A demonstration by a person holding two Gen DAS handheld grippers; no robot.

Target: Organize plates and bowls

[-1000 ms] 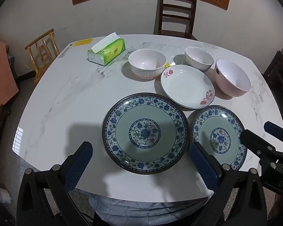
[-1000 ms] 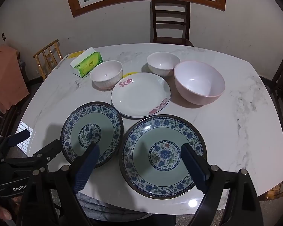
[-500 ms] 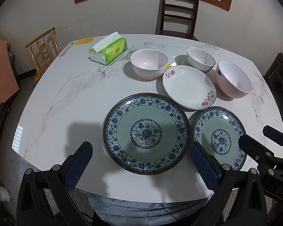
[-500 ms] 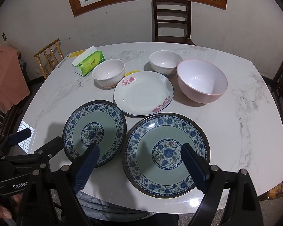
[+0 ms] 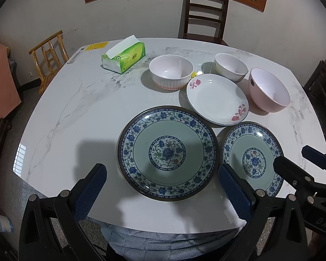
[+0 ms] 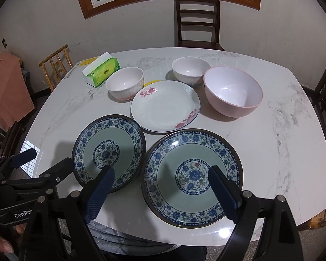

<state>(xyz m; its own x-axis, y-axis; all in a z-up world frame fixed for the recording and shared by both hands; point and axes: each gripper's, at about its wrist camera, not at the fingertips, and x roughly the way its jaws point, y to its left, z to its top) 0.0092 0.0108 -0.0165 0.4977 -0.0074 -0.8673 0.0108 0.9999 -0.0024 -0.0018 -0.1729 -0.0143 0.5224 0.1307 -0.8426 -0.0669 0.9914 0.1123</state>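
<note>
Two blue-patterned plates lie side by side near the table's front edge: the left one and the right one. Behind them lies a white plate with pink flowers. Further back stand a ribbed white bowl, a small white bowl and a large pink bowl. My left gripper is open and empty above the left plate. My right gripper is open and empty above the right plate.
A green tissue box sits at the back left of the marble table. A dark wooden chair stands behind the table, a light wooden chair to its left.
Both grippers have moved slightly forward over the table and stayed open. The plates and bowls have not moved.
</note>
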